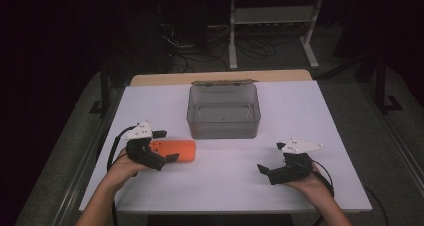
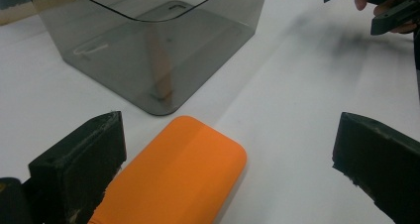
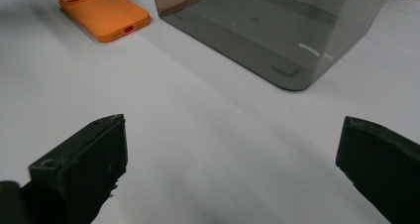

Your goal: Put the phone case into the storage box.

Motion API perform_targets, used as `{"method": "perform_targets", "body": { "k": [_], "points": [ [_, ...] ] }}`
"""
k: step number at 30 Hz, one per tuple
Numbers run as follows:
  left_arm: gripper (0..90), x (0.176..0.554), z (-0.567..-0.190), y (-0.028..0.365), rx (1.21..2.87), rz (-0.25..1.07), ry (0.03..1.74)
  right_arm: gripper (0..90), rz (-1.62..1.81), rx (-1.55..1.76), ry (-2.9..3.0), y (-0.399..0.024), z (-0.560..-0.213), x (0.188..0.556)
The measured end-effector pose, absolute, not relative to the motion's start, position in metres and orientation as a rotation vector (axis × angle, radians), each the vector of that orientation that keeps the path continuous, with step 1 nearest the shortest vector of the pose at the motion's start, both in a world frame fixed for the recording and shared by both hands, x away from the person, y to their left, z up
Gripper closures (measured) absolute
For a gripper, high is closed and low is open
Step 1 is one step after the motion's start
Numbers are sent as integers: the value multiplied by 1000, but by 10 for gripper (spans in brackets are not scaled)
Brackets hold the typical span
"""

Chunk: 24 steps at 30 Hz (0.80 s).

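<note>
Down at the near left of the white tabletop (image 1: 300,116), the orange phone case (image 1: 176,150) lies flat between the left gripper's (image 1: 166,146) spread jaws, near the smoky box (image 1: 223,117); the right gripper (image 1: 271,161) gapes empty.

Orange phone case (image 2: 173,177): matt, smooth, rubbery-looking plastic. Bin (image 1: 223,111): smoky see-through plastic, glossy, smooth walls with light glints. Counter (image 1: 300,116): white matt sheet, smooth, pale wood edge at the far side. Left tongs (image 1: 162,146) and right tongs (image 1: 270,161): black matt plastic, jaw pads rough, chipped at edges; white matt top plates.
</note>
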<state>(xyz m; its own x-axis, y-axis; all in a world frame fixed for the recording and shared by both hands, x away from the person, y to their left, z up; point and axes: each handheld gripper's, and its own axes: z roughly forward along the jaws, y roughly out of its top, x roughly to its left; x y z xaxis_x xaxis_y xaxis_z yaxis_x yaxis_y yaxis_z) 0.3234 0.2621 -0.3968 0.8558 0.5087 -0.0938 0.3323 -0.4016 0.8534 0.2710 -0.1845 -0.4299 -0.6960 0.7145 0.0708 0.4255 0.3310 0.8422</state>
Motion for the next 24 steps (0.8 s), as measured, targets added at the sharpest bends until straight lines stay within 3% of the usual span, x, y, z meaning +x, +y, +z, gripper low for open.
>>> {"method": "perform_targets", "body": {
  "k": [24],
  "points": [
    [0, 355, -385, 270, 2023, 253, 656, 0, 1302, 1025, 2288, -185, -431, 273]
  ]
}}
